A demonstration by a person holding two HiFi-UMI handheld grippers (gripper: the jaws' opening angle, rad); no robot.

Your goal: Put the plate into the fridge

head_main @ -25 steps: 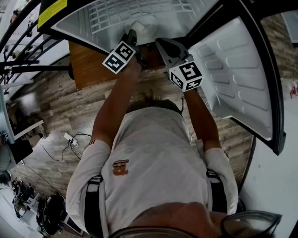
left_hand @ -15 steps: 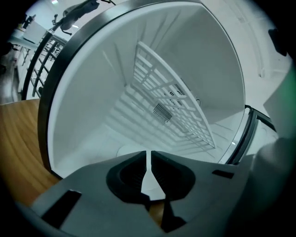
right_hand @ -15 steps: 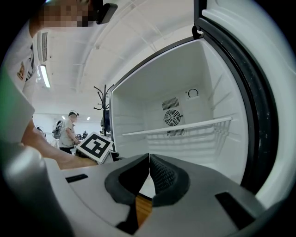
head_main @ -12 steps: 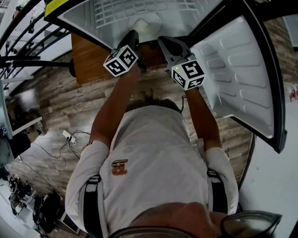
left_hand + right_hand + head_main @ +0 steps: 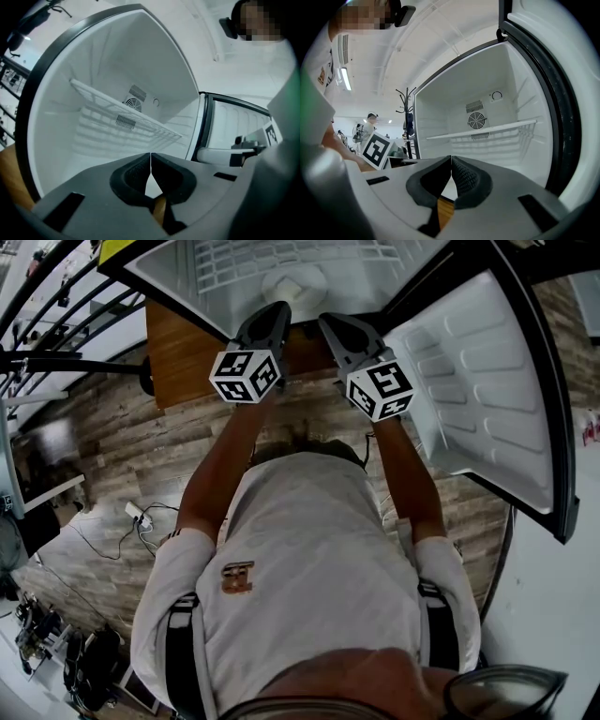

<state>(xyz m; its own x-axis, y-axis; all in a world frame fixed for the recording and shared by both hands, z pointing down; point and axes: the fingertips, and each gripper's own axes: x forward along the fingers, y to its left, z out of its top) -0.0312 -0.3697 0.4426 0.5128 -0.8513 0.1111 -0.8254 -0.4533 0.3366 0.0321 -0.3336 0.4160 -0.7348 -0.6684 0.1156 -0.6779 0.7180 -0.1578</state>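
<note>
The white plate (image 5: 293, 283) lies on the floor of the open fridge (image 5: 178, 277), under its wire shelf (image 5: 281, 253). My left gripper (image 5: 273, 315) hovers just in front of the plate, at the fridge's front edge. It is shut, its tips touching (image 5: 150, 158) with nothing between them. My right gripper (image 5: 336, 326) is alongside it to the right, also shut and empty (image 5: 451, 161). Both gripper views look into the white fridge; neither shows the plate, which their own bodies hide.
The fridge door (image 5: 478, 381) stands wide open at the right, close beside my right arm. The fridge sits on a wooden top (image 5: 183, 362). Cables and a power strip (image 5: 139, 514) lie on the plank floor at the left. A coat rack (image 5: 407, 108) stands beyond the fridge.
My left gripper has drawn back a little from the plate and its jaws have closed. The plate stays in the fridge. The right gripper has barely moved.
</note>
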